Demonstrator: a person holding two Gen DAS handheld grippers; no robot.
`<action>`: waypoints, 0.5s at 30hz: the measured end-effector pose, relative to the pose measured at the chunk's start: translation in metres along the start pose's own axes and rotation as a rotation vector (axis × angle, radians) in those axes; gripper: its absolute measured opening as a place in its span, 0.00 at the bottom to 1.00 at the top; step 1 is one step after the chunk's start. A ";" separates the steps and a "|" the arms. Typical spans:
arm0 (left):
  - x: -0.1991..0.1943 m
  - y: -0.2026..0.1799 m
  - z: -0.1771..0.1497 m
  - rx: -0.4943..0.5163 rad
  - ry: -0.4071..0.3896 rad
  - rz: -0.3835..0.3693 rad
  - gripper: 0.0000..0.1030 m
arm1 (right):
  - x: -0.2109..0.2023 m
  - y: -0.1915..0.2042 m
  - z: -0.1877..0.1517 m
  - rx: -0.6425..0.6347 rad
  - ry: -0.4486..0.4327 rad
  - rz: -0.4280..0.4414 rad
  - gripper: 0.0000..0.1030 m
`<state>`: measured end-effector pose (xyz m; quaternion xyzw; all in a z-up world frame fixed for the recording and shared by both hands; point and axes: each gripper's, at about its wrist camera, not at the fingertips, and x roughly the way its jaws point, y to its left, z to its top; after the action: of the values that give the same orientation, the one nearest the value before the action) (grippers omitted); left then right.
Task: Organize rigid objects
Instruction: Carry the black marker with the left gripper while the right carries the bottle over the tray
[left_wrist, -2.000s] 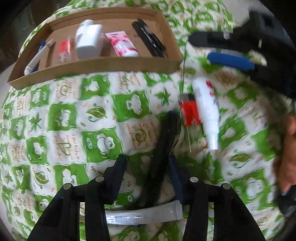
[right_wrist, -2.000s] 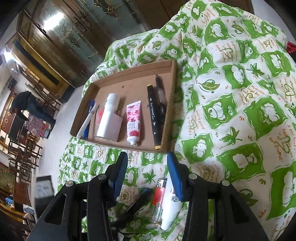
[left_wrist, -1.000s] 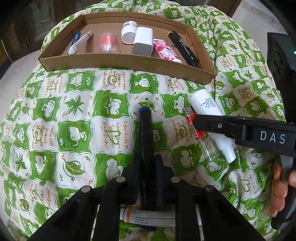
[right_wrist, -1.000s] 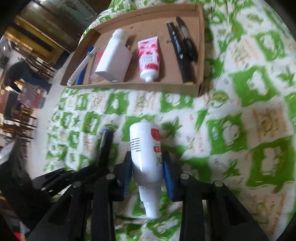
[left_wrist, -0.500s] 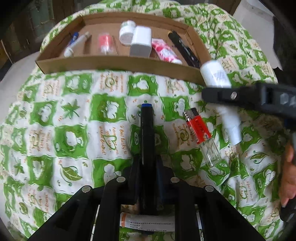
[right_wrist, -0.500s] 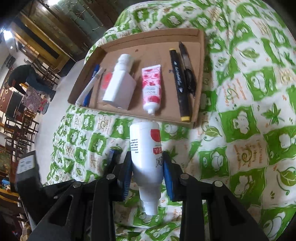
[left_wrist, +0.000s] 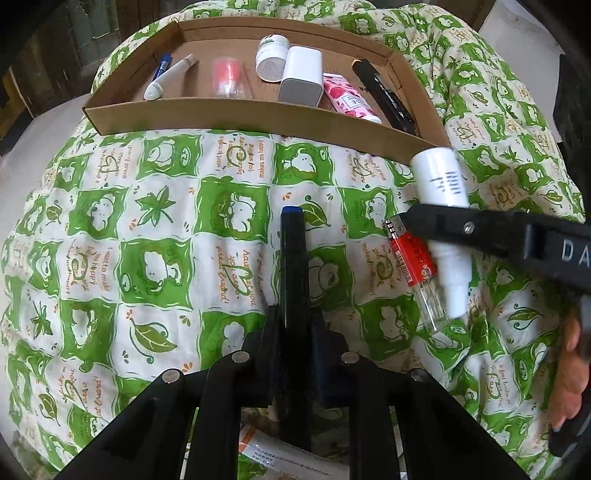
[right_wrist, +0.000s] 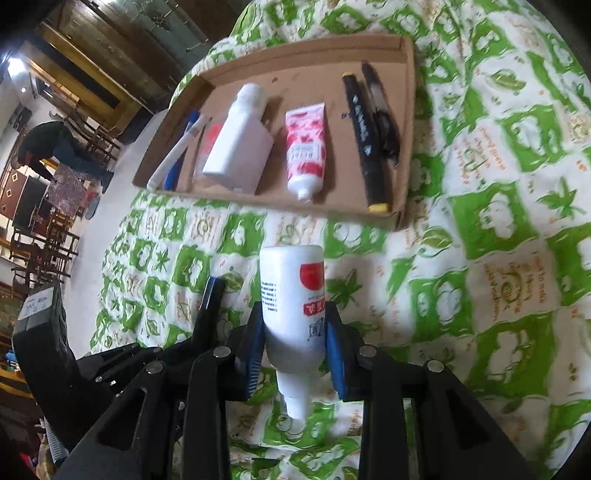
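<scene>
We took the cardboard tray as our landmark; it sat on a green-and-white patterned cloth. Inside it we saw a blue pen and a white pen at its left end, then a small clear bottle with a red cap, a round white jar, a white rectangular bottle, a pink tube, and a black marker along its right wall.

On the cloth in front of the tray, our left gripper had its jaws nearly shut on a dark marker with a blue end. The marker pointed toward the tray's front wall but remained well short of it.

Our right gripper was clamped partway closed around a white bottle with a red label. Its flat base faced the tray and its nozzle pointed back toward us. In the left wrist view the bottle lay just in front of the tray's right front corner.

A red lighter lay on the cloth nearer us than that corner, beside the held bottle and partly under the right gripper's finger. Our right hand showed at the edge of that view.
</scene>
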<state>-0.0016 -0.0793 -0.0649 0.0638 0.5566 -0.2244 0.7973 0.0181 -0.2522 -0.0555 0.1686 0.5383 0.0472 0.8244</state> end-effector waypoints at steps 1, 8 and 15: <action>0.000 0.000 0.000 -0.001 0.001 -0.001 0.15 | 0.001 0.001 -0.001 0.000 0.004 0.013 0.28; -0.009 -0.003 -0.006 0.016 -0.045 0.023 0.14 | -0.003 0.014 -0.004 -0.045 -0.031 0.040 0.28; -0.023 0.002 -0.005 0.000 -0.090 0.016 0.14 | -0.009 0.012 -0.003 -0.034 -0.060 0.052 0.28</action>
<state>-0.0119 -0.0691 -0.0462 0.0582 0.5197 -0.2206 0.8233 0.0125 -0.2420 -0.0449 0.1699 0.5079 0.0727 0.8414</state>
